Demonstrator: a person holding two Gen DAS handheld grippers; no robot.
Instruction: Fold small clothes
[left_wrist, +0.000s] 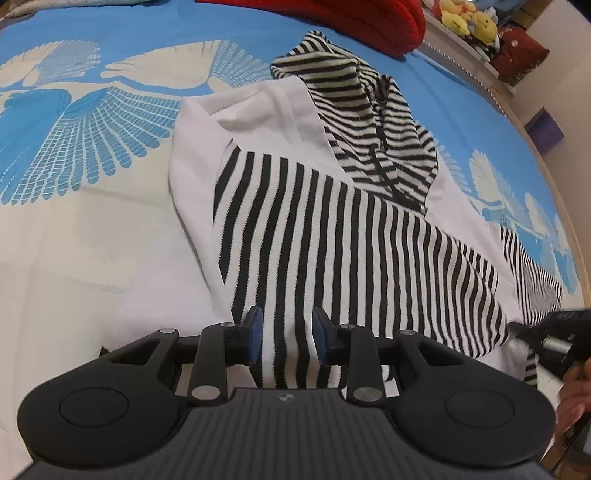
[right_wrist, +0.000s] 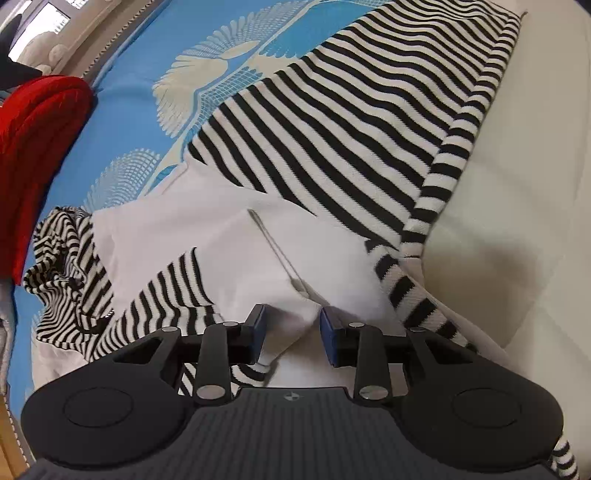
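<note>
Inspecting the black-and-white striped hooded top with white panels (left_wrist: 332, 240) (right_wrist: 332, 110): it lies partly folded across the middle of a bed. In the left wrist view its narrow-striped hood (left_wrist: 351, 92) is bunched at upper centre. A broad-striped panel is laid diagonally over the white body, from centre to lower right.

The left gripper (left_wrist: 287, 332) stands at the near edge of that striped panel. Its blue pads are set narrowly apart and a gathered fold of striped cloth fills the gap between them, apparently gripped.

The right gripper (right_wrist: 290, 328) sits over the white panel at lower centre of its own view. Its pads are a narrow way apart with a ridge of white cloth between them. Whether they press on it cannot be told.

The surface is a blue and cream bedcover with a feather print (left_wrist: 92, 147) (right_wrist: 129, 55), cream and plain nearest the grippers.

A red knitted item (left_wrist: 351, 22) (right_wrist: 37, 129) lies at the far edge of the bed. Beyond it, yellow plush toys (left_wrist: 465, 18) sit at upper right of the left view. A purple box (left_wrist: 545, 129) stands by the pale wall. A window (right_wrist: 51, 18) shows at upper left of the right view.
</note>
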